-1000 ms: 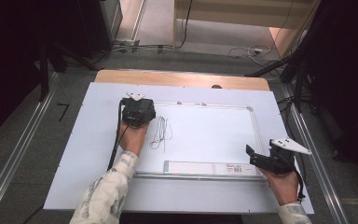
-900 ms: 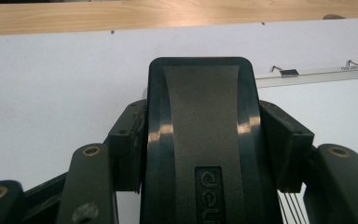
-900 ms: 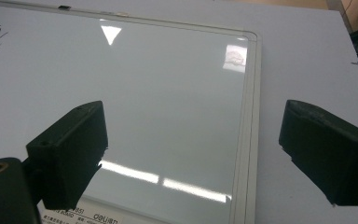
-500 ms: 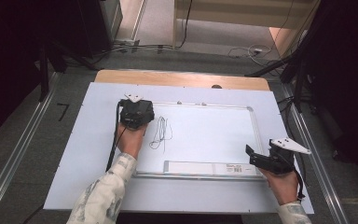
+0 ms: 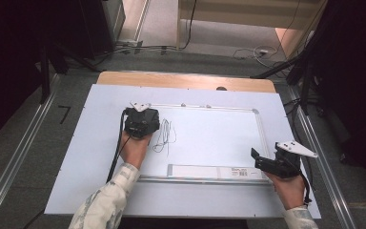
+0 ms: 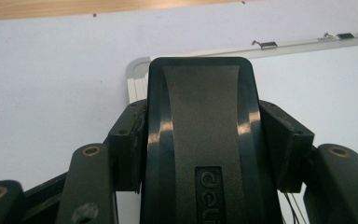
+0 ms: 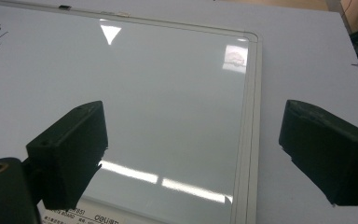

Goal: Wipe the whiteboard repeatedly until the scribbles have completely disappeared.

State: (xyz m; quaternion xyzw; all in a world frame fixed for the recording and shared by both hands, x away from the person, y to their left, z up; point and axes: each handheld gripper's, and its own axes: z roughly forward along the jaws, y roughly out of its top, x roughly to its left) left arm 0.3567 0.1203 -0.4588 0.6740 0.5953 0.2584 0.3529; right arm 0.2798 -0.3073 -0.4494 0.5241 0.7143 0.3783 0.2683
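High view, upper left: our left gripper (image 5: 142, 120) (clamped on a black plastic whiteboard eraser (image 6: 200, 140)) has crept upward past the black scribble (image 5: 164, 136). Wiping hasn't begun. Our right gripper (image 7: 191, 158) gapes empty over the white framed whiteboard (image 5: 219, 138).

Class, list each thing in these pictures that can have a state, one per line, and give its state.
left gripper: shut on eraser
eraser: clamped between the jaws, over the board's corner
right gripper: open, holding nothing
whiteboard: lying flat, mostly clean
scribble: not wiped off
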